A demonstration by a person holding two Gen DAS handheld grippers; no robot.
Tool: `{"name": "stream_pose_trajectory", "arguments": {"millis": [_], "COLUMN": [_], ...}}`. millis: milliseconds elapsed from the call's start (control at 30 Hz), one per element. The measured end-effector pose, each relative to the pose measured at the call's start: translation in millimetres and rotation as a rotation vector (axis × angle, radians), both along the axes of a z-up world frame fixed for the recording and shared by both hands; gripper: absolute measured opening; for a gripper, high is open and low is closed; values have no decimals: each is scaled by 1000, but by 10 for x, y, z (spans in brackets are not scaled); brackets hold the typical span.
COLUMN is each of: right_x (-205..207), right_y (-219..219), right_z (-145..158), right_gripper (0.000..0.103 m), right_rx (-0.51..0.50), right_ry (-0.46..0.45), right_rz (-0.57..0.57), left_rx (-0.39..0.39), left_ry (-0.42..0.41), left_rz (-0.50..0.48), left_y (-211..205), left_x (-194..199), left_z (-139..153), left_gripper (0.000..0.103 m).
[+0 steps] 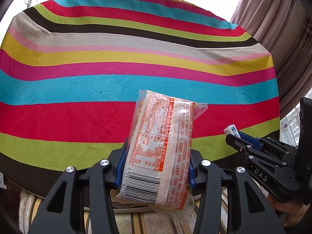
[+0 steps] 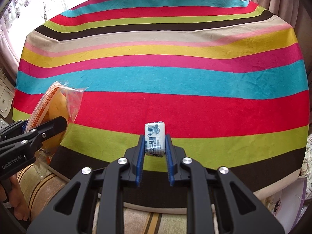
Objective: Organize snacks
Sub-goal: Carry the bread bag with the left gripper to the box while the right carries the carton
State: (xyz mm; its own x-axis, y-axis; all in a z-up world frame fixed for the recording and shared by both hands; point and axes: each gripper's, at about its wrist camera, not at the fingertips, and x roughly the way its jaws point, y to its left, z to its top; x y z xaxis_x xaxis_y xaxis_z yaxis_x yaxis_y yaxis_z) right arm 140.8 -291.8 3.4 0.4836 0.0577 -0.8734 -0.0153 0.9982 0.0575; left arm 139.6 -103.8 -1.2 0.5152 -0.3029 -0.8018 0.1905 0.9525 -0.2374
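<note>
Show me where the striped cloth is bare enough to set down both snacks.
The whole striped tablecloth shows bare, from the brown band at the near edge to the far rim by the curtain. Only the near edge is crowded: the left gripper holds the bread packet, and the right gripper the small white packet.

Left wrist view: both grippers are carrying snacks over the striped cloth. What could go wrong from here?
1. The left gripper clamps the bread packet near its lower half; the tall, tilted top could sag or slip out.
2. The right gripper pinches the small white candy only at its fingertips, so a jolt might drop it onto the striped cloth.
3. The two grippers sit close together and could bump.
</note>
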Motion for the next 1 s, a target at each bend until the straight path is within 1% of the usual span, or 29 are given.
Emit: {"name": "stream_pose_trajectory", "arguments": {"millis": [300,467,667,733,833,1000], "right_x": [-375,-640,-1005,-1147,-1351,-1688], "right_y": [-49,-124,-235,-318,-459,-788], "right_z": [145,268,419,475,563,580], "right_gripper": [20,20,20,20,20,20], "right_rx": [23,36,53,60,65,75], "right_ry": [-26,-45,-67,-79,-105,-113], "right_rz": [-9,-19,-14,-19,-38,-97], "left_rx": [-13,-30,-63,-60,-47,-38], "left_ry": [-16,-23,-15,-32,-61,-75], "left_rz": [29,61,64,55,11,-51], "left_y": [-14,-61,-151,-191,-308,-538], "left_x": [-339,-652,-990,-1109,-1278,-1456], "left_z": [119,222,330,401,501,636], "left_gripper": [45,45,45,45,45,45]}}
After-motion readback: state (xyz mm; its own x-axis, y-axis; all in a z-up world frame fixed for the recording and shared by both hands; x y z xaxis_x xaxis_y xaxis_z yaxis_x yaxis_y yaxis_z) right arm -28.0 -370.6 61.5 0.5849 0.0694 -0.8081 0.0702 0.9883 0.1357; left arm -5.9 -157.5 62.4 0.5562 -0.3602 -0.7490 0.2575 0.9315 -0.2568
